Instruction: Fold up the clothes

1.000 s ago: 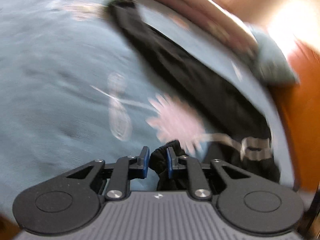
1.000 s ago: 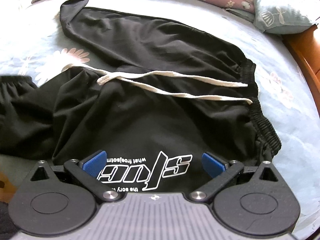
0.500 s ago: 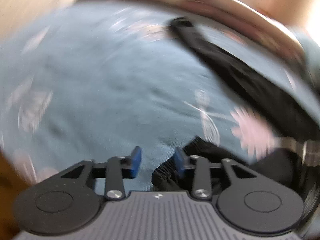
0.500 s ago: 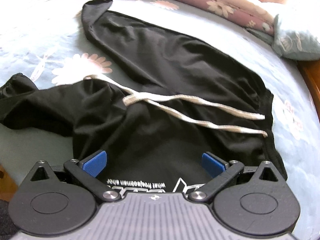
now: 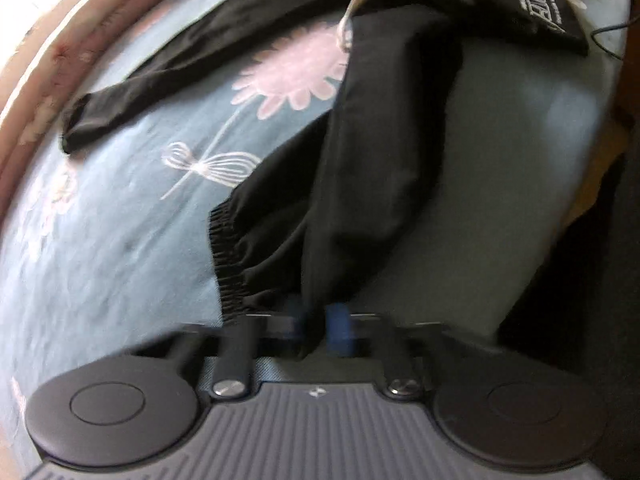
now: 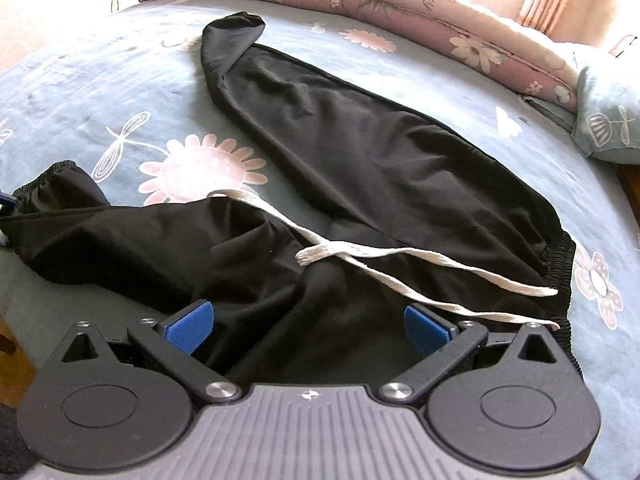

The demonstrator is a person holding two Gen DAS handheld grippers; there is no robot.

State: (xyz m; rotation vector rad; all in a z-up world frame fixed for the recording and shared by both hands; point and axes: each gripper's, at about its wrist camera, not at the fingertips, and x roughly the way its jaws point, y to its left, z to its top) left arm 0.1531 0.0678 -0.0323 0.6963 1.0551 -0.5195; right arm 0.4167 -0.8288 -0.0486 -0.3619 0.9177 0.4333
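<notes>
black trousers (image 6: 360, 168): one | left gripper (image 5: 320, 330) jaws clamp leg | right gripper (image 6: 306, 326) jaws wide, empty

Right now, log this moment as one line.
left claw: shut on black jogger trousers, near the cuff | right claw: open over the trousers | surface: blue floral bedsheet

One black trousers (image 6: 360, 168) (two drawstring ends (image 6: 472, 276)), one pillow (image 6: 612, 120)

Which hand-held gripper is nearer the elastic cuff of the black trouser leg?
Left. The left hand-held gripper pinches fabric right beside the elastic cuff; the right hand-held gripper hangs open near the waistband.
</notes>
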